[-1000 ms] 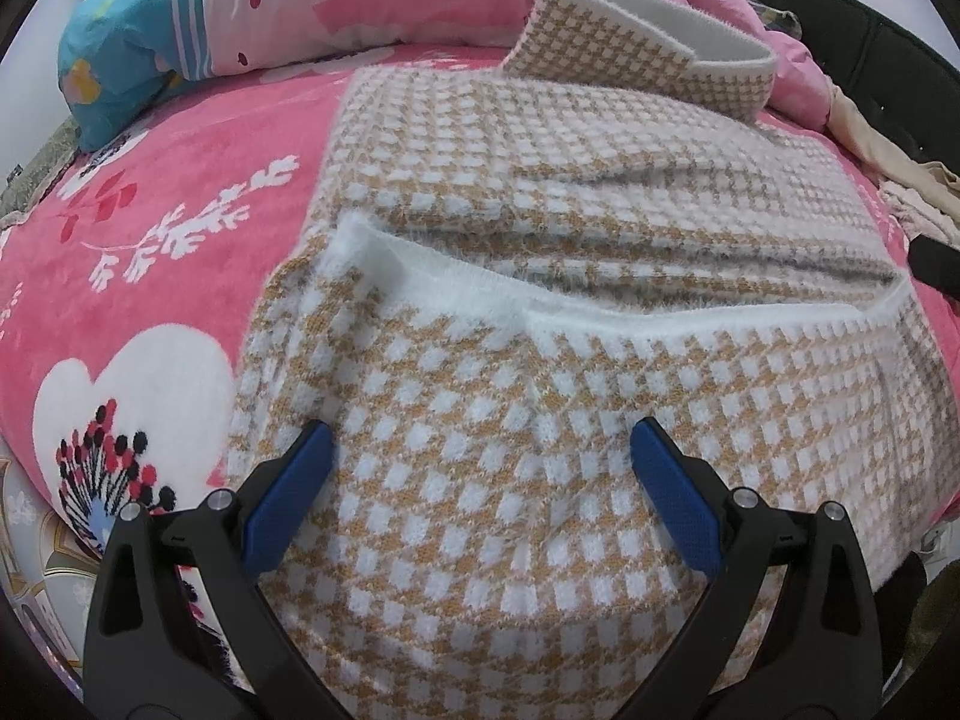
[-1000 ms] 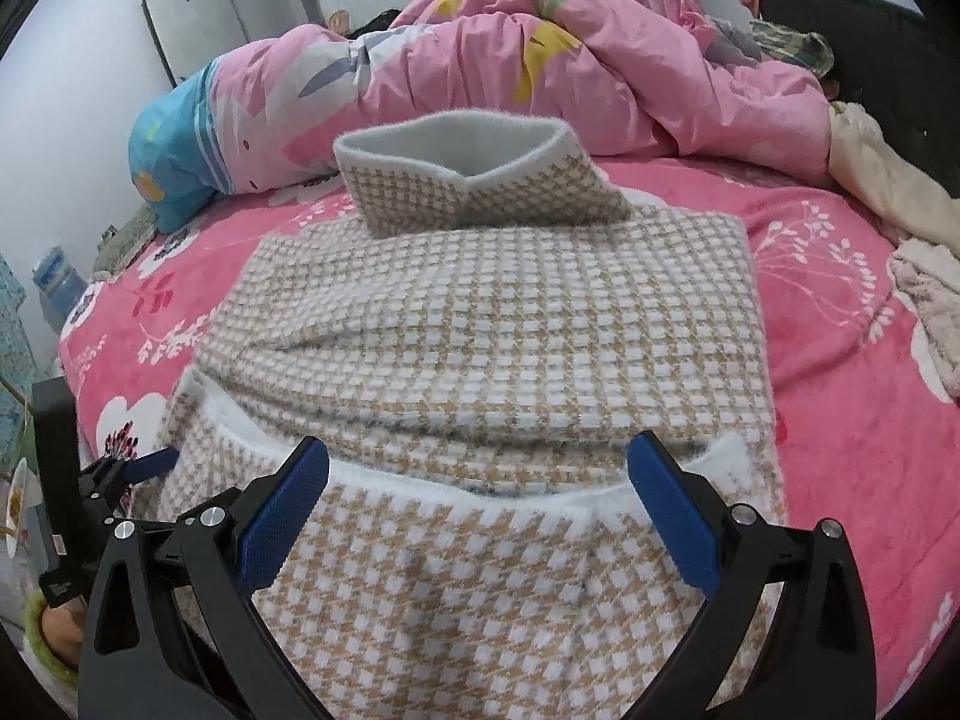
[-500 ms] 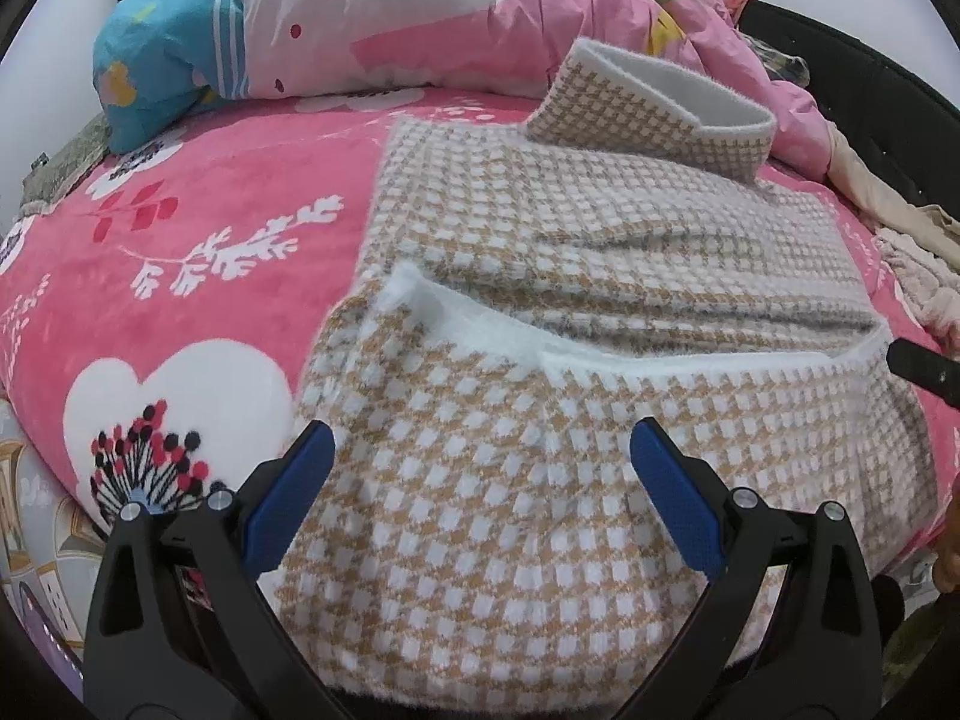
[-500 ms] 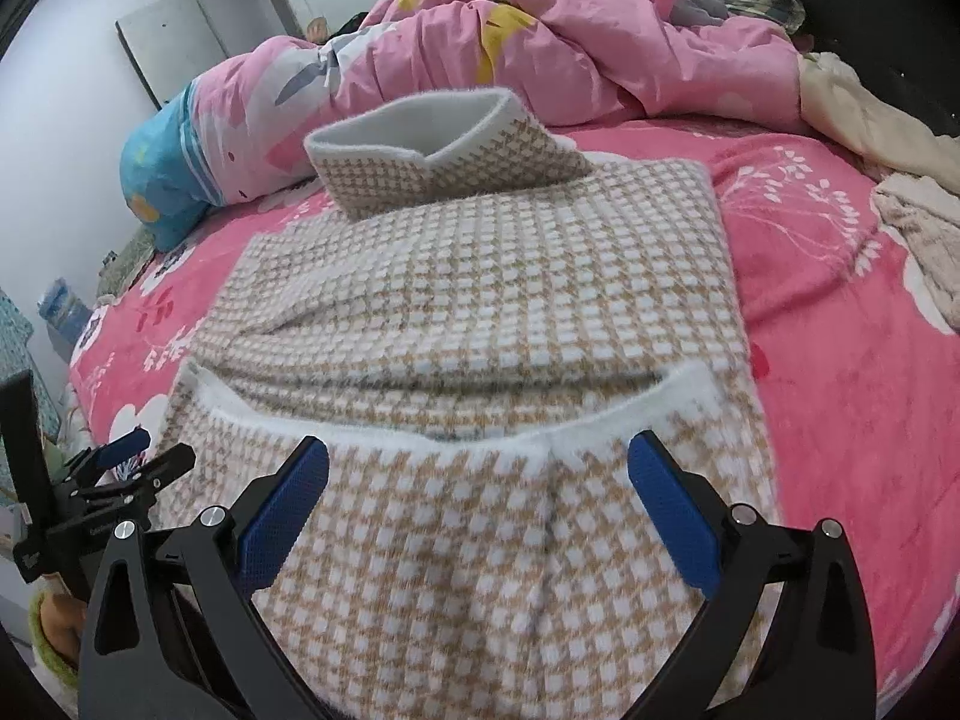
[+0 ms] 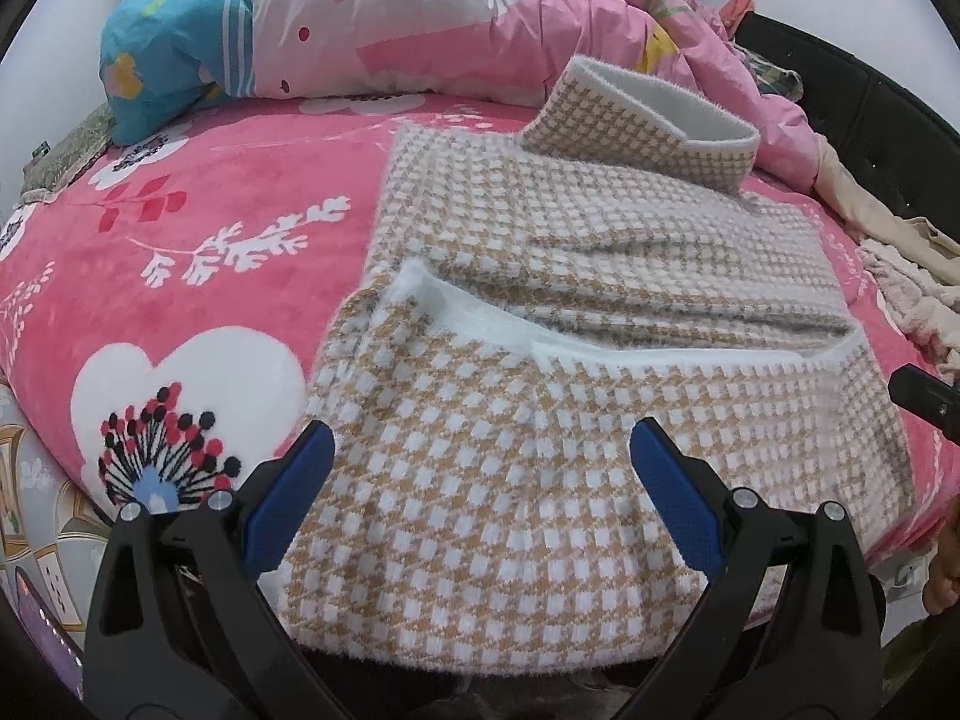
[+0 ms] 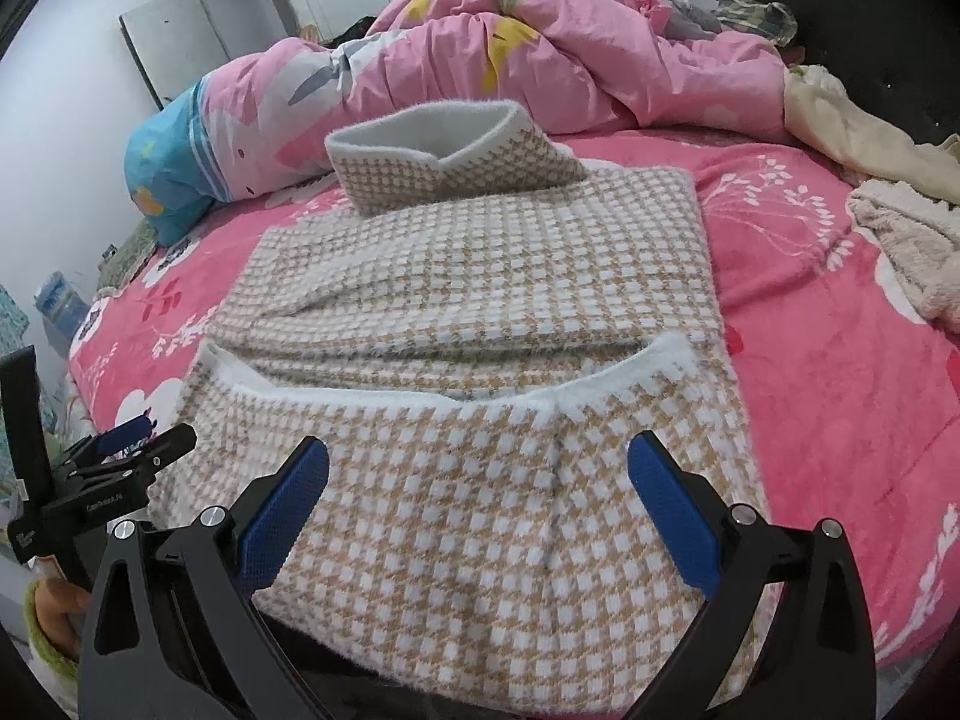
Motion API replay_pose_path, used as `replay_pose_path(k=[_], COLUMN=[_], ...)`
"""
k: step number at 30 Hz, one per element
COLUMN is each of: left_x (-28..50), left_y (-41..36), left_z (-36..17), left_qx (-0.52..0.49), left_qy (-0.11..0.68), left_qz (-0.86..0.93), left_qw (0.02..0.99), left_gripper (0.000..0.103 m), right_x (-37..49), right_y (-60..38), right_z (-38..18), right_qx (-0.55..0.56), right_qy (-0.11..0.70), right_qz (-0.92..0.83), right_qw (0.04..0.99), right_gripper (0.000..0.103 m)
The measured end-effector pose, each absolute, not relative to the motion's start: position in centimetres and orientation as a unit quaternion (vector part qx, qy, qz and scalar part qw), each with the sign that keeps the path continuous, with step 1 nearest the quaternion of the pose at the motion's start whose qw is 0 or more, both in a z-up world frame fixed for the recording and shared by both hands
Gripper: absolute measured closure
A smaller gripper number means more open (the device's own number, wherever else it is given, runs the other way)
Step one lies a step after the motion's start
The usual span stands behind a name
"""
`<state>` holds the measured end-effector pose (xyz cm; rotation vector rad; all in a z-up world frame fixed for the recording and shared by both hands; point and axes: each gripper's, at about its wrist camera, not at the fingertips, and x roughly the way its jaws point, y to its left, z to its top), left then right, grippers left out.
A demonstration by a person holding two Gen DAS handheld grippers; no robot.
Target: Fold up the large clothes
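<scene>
We hold both grippers back from a tan-and-white houndstooth sweater [image 6: 480,276] lying on the pink floral blanket [image 6: 840,396] at the near edge of the bed, its high collar [image 6: 444,162] standing at the far end. Over the last second both cameras have pulled away and the bottom hem [image 6: 444,402] now rests folded up over the body, nothing pinched. The left gripper [image 5: 480,468] and right gripper [image 6: 480,468] hover over the near fold, fingers spread wide and empty. That suggests this fold has been laid and released; we judge the next step to be one more fold toward the collar. A pink quilt [image 6: 540,60] is heaped behind.
</scene>
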<state>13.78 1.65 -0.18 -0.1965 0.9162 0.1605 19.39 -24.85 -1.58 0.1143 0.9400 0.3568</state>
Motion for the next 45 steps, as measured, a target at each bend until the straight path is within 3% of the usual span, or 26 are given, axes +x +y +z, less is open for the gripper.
replay_pose_path(k=[45], left_x=[13.3], left_y=[3.0], left_z=[-0.6], left_qx=[-0.113], left_qy=[0.438], left_qz=[0.08], left_qw=[0.888], left_gripper=[0.007], right_x=[19.2], right_y=[-22.7], right_z=[-1.2], right_qx=[0.041], right_qy=[0.447], right_qz=[0.183], right_qw=[0.874], right_gripper=[0.006])
